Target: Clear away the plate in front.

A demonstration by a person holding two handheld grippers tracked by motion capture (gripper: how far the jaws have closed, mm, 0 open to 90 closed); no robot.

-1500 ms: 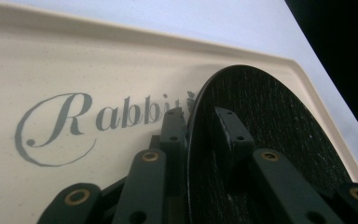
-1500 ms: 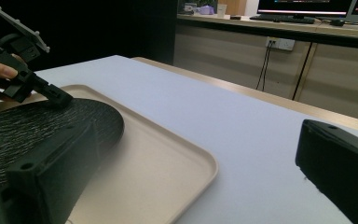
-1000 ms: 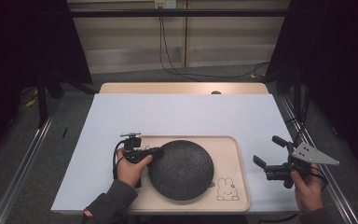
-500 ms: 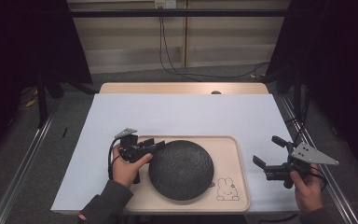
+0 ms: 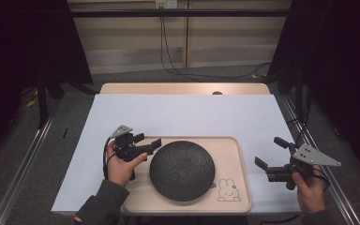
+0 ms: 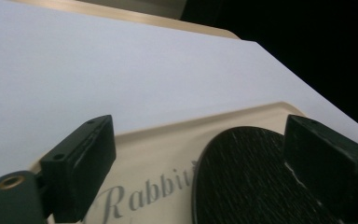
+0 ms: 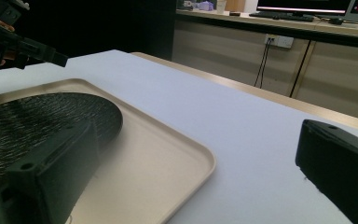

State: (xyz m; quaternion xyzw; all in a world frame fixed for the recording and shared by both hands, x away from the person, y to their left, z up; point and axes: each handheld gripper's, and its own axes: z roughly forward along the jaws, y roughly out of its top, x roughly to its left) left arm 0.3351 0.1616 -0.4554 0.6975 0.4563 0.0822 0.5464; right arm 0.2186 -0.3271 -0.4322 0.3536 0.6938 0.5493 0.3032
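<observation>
A round black textured plate (image 5: pixel 182 170) lies in a beige tray (image 5: pixel 229 154) at the table's near middle. My left gripper (image 5: pixel 147 139) hovers just off the plate's left rim, tilted up. Its jaws have just been opening and now stand wide, with nothing pressed between them. In the left gripper view the plate (image 6: pixel 251 182) lies low between the jaws of the left gripper (image 6: pixel 200 128), over the tray's (image 6: pixel 168 144) "Rabbit" lettering. My right gripper (image 5: pixel 268 151) is held open to the right of the tray, with nothing in it. The right gripper view looks past the right gripper (image 7: pixel 200 158) to the plate (image 7: pixel 37 121).
A white sheet (image 5: pixel 183 112) covers the table, with a wooden strip (image 5: pixel 183 88) along its far edge. A rabbit drawing (image 5: pixel 228 190) marks the tray's near right corner. Cabinets and cables stand beyond the table, and dark curtains hang at both sides.
My left gripper has let go of the plate's left rim, opened, and risen slightly up and to the left. The plate stays in the tray. The right hand has not moved.
</observation>
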